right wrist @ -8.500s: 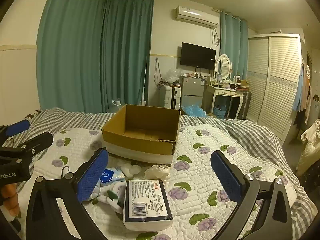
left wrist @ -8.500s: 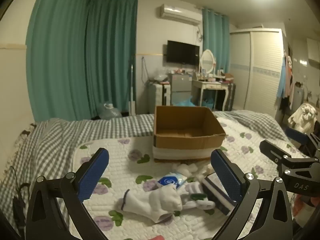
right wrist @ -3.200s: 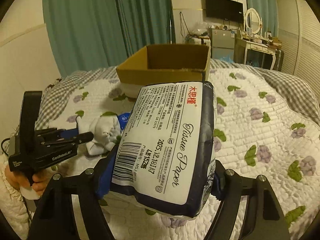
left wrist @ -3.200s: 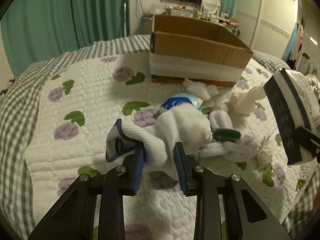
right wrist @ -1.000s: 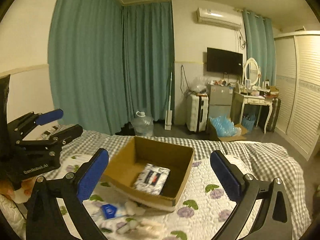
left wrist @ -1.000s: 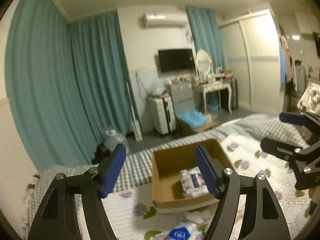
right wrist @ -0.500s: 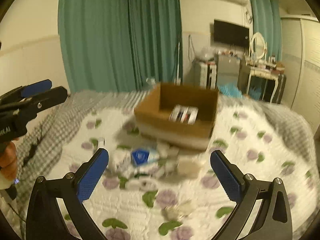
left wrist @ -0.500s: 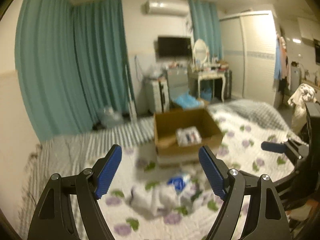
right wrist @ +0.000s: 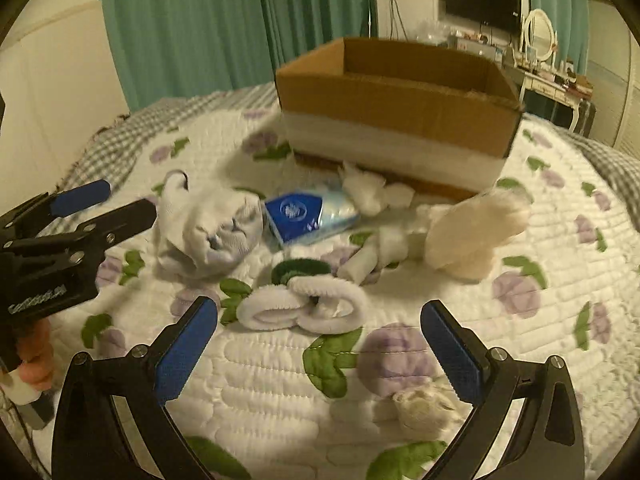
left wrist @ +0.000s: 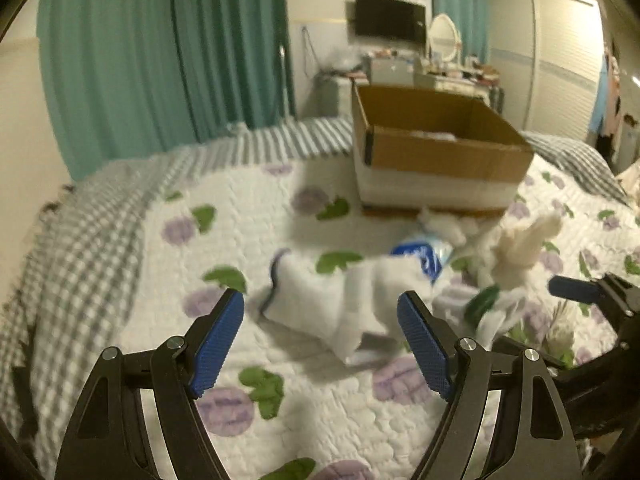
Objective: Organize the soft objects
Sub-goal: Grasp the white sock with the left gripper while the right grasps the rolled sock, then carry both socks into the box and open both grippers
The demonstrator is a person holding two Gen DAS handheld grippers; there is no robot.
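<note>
Teal curtains [left wrist: 160, 60] cover the wall behind the bed [left wrist: 100, 220]; a television [right wrist: 483, 0] hangs above a dressing table [right wrist: 556, 80].

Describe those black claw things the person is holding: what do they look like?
Each gripper is a matte black frame with triangular cut-outs, silver screws, and two fingers faced with textured blue pads. White lettering, too blurred to read, marks the left gripper's side in the right wrist view.

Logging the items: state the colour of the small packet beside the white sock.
The small packet is blue with a white emblem, shading to pale blue; the right wrist view shows it best.
</note>
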